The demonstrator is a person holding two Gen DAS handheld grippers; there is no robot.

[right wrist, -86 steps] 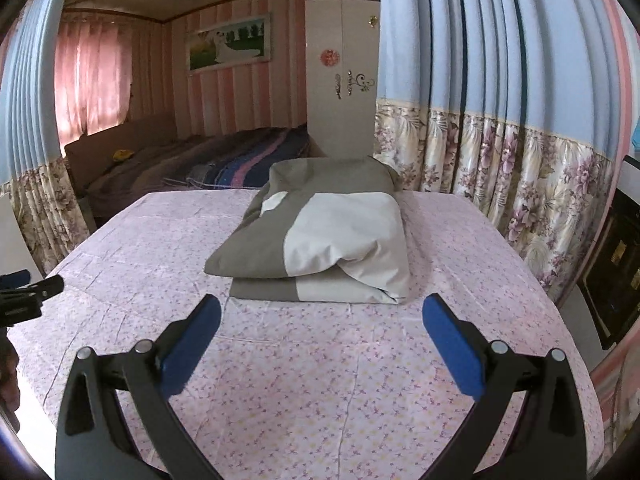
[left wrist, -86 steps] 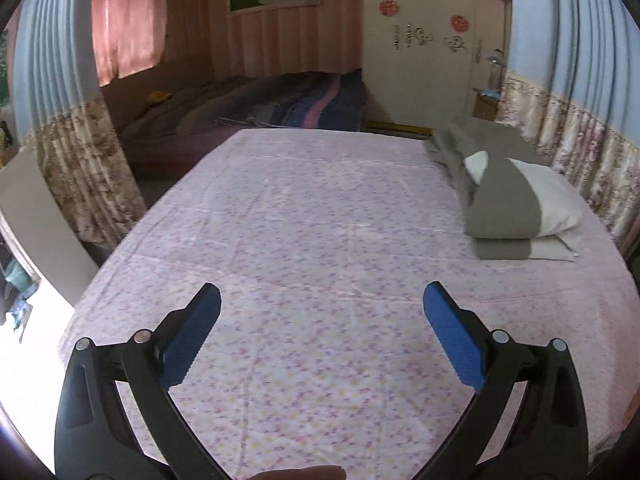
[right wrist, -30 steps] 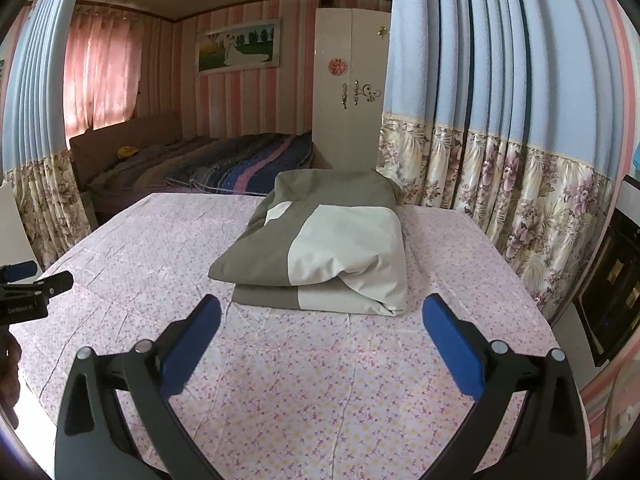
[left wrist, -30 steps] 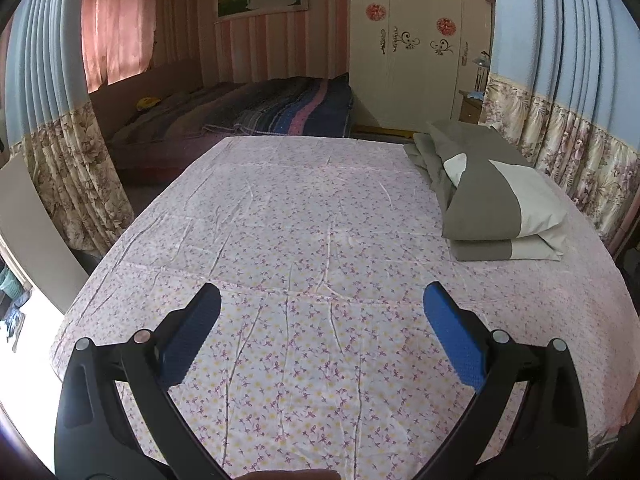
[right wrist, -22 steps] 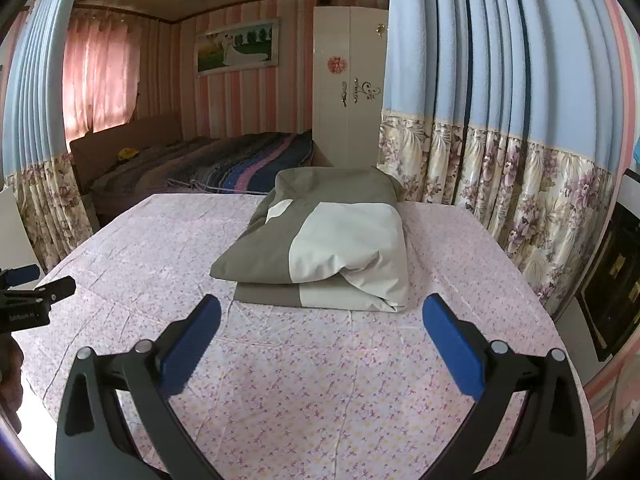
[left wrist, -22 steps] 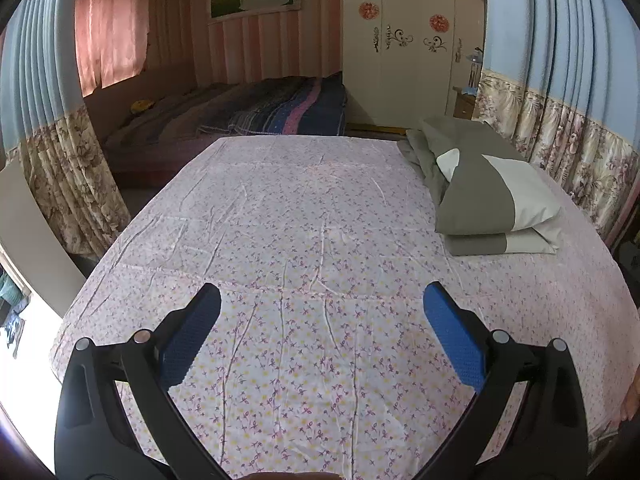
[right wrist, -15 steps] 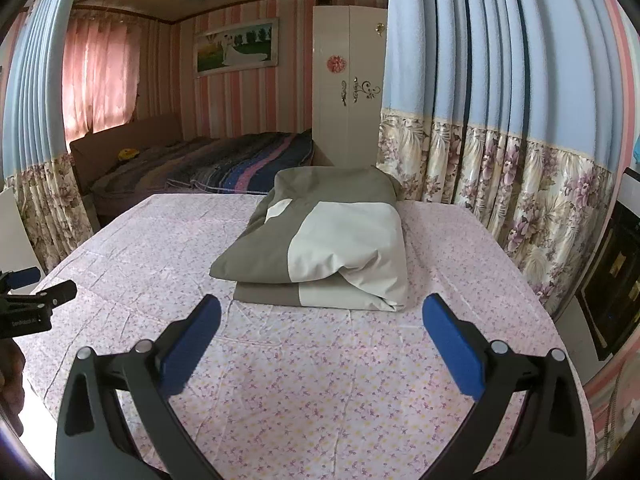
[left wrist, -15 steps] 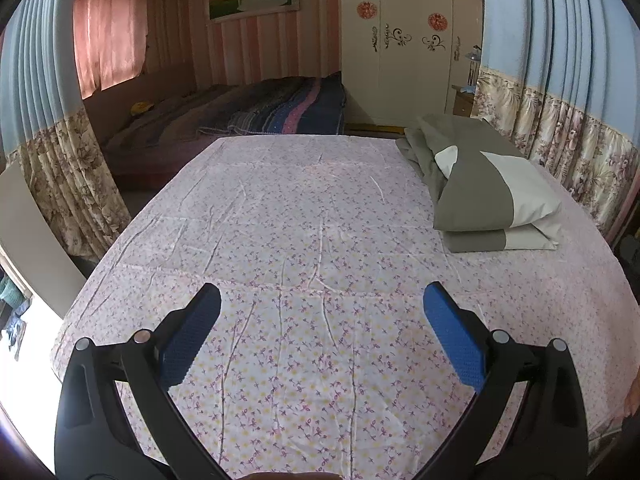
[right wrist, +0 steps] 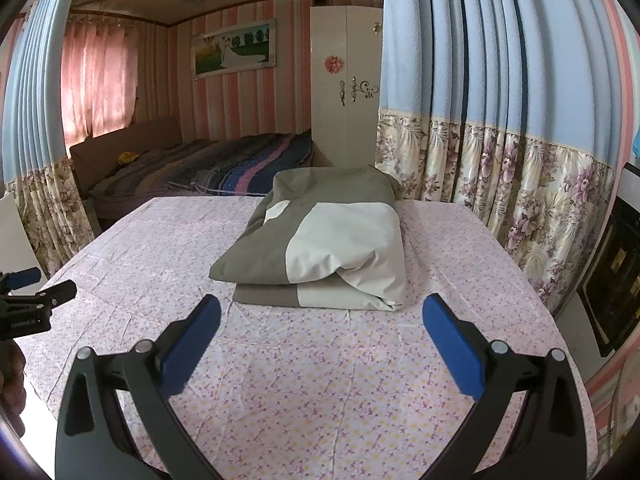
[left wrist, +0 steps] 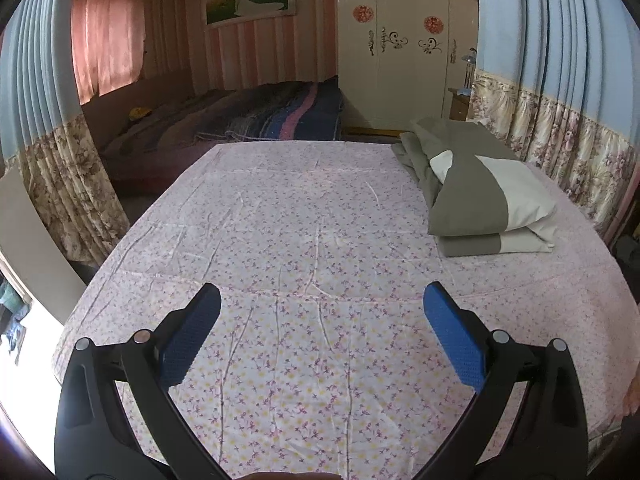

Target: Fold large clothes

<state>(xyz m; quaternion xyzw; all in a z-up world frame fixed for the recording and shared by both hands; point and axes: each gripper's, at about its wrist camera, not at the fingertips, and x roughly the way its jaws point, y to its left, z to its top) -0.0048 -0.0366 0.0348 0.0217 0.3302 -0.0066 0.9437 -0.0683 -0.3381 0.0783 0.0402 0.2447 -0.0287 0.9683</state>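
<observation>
The left gripper (left wrist: 320, 320), black-armed with blue textured pads, hangs above the near part of a bed covered by a pale pink sheet with small purple and yellow flowers (left wrist: 304, 240); its jaws stand wide apart and hold nothing. The folded grey and off-white padded garment (left wrist: 480, 196) lies on that sheet at about two o'clock from this gripper, well apart from it, close to the blue curtain with a floral lower band (left wrist: 560, 136). Behind the garment, a second folded grey piece rests against it.

The right gripper (right wrist: 320, 320), of the same build, also has its jaws spread wide and empty. Here the garment sits at twelve o'clock, just beyond the fingertips and not touched by them. At nine o'clock in this view the left gripper shows at the frame edge. A white wardrobe with red round ornaments (left wrist: 404, 60) stands at the far wall at twelve o'clock.
</observation>
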